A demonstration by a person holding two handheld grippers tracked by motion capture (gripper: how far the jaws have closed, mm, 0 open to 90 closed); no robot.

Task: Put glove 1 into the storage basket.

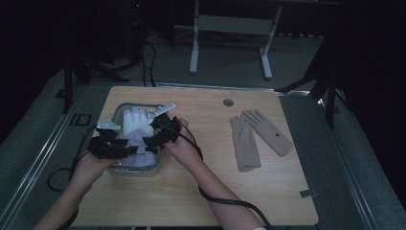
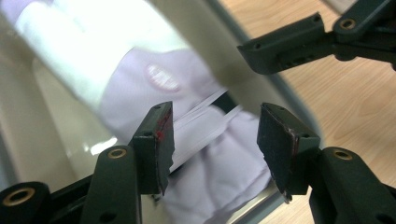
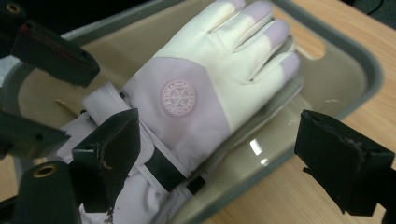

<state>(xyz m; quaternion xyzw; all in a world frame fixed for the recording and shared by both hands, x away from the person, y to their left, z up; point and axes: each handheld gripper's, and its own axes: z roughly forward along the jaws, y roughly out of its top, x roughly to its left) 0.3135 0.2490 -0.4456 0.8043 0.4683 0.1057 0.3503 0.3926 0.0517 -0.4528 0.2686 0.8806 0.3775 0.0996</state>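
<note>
The white and lilac ski glove [image 3: 196,88] lies flat inside the clear plastic tub [image 3: 359,60] at the left of the table [image 1: 201,191], and the left gripper [image 2: 215,140] and the right gripper [image 3: 215,154] both hover over its cuff with jaws apart, grasping nothing.

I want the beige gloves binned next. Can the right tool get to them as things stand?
Probably yes: the right tool stands open over the tray, holding nothing, and bare table lies between it and the beige gloves.
</note>
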